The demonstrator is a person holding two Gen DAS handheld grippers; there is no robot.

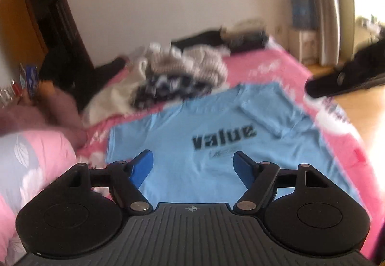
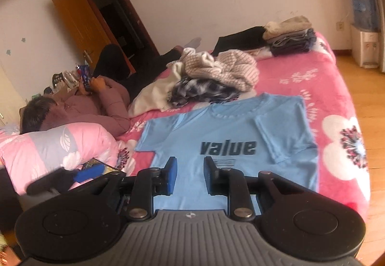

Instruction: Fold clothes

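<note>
A light blue t-shirt printed "value" lies flat, front up, on the pink flowered bedsheet, with its right sleeve folded in over the chest. My left gripper hovers above the shirt's lower left part, wide open and holding nothing. My right gripper is over the shirt's lower middle, open with a narrower gap and nothing between its fingers. A blurred black shape at the right of the left wrist view may be the other gripper.
A heap of unfolded clothes lies just beyond the shirt's collar. A folded stack sits at the far corner of the bed. A person lies on the bed's left side beside a pink quilt. Wooden floor borders the right.
</note>
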